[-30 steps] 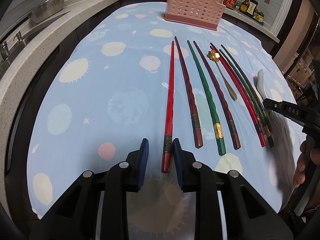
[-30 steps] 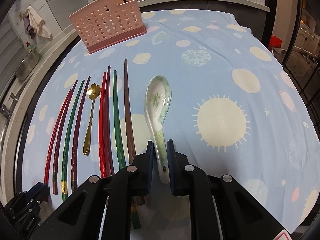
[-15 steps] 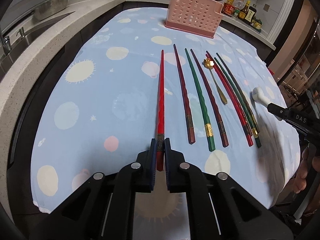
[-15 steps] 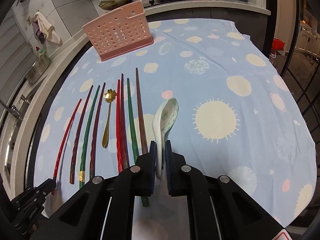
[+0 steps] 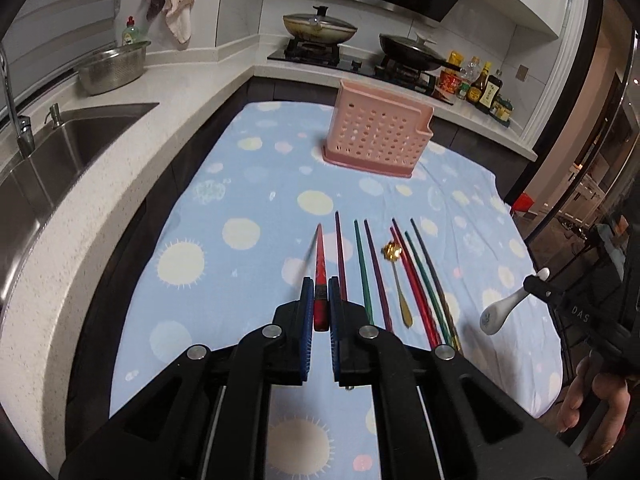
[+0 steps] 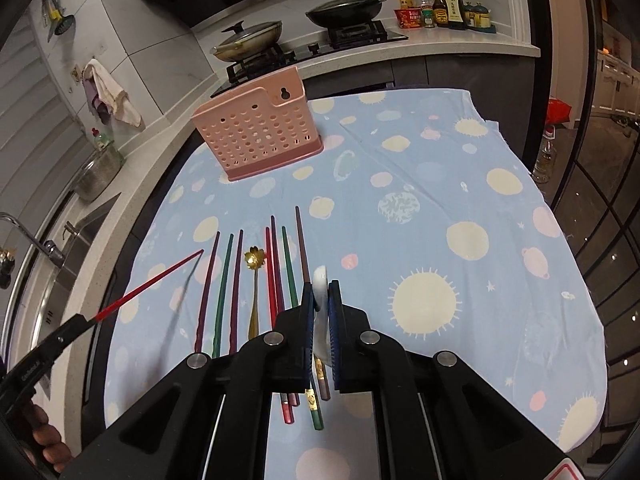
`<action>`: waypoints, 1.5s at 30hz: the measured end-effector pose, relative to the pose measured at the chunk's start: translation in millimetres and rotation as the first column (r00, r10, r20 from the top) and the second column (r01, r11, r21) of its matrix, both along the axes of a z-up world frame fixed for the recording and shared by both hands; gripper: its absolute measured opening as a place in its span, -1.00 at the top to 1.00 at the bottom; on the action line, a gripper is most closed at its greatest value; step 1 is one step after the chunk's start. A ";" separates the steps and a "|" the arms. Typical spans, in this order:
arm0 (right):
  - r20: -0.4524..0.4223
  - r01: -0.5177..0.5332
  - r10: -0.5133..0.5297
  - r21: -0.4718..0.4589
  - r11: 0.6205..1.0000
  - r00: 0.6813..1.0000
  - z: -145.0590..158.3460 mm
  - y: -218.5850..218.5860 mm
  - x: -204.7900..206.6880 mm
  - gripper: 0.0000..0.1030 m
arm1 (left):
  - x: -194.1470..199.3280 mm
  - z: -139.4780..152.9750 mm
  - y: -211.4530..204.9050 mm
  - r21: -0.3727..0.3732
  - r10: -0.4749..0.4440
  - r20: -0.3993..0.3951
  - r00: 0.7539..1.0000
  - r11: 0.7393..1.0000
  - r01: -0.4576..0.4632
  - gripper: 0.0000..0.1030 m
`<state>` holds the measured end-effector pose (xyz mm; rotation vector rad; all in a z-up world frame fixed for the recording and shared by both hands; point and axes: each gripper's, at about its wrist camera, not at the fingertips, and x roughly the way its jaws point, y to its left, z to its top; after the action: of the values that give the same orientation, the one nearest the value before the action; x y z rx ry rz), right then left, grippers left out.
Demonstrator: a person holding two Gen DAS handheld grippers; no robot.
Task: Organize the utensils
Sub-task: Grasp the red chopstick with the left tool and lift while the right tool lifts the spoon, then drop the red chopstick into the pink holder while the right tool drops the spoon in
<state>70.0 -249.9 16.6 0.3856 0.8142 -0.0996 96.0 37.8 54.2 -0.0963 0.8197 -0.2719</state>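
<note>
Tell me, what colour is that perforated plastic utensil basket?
Pink. The perforated plastic utensil basket shows best in the right wrist view.

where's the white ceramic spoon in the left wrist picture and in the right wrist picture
Left wrist view: the white ceramic spoon hangs at the right edge, held off the cloth by the right tool.
Right wrist view: the spoon sits bottom centre, edge-on between the tool's blue pads.
Shared landmark: the pink perforated basket at the cloth's far end.

A red chopstick (image 5: 320, 276) and a white ceramic spoon (image 5: 505, 309) hang above the cloth, each clamped at its handle, while six chopsticks (image 6: 224, 288) and a gold flower-headed spoon (image 6: 255, 280) lie in a row before the upright pink perforated holder (image 6: 256, 136).
</note>
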 end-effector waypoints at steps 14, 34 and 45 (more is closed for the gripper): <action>0.095 -0.065 0.064 0.011 0.998 0.993 67.0 -5.9 89.9 0.86 | 96.8 110.0 -7.0 -0.023 0.028 0.192 0.981 0.999 -0.024 0.87; 0.177 -0.054 0.032 0.120 0.991 0.984 104.5 -42.9 282.1 0.86 | 258.0 220.7 -71.4 -0.113 0.021 0.428 0.904 0.993 0.031 0.87; 0.064 -0.038 0.032 0.097 0.995 0.997 51.9 -43.9 327.5 0.83 | 313.3 151.0 -94.0 -0.059 -0.003 0.307 0.952 0.998 0.023 0.86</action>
<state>397.5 -293.8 68.5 0.4649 0.7663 -0.0145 409.3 -56.2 205.2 -0.1037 0.5022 -0.3158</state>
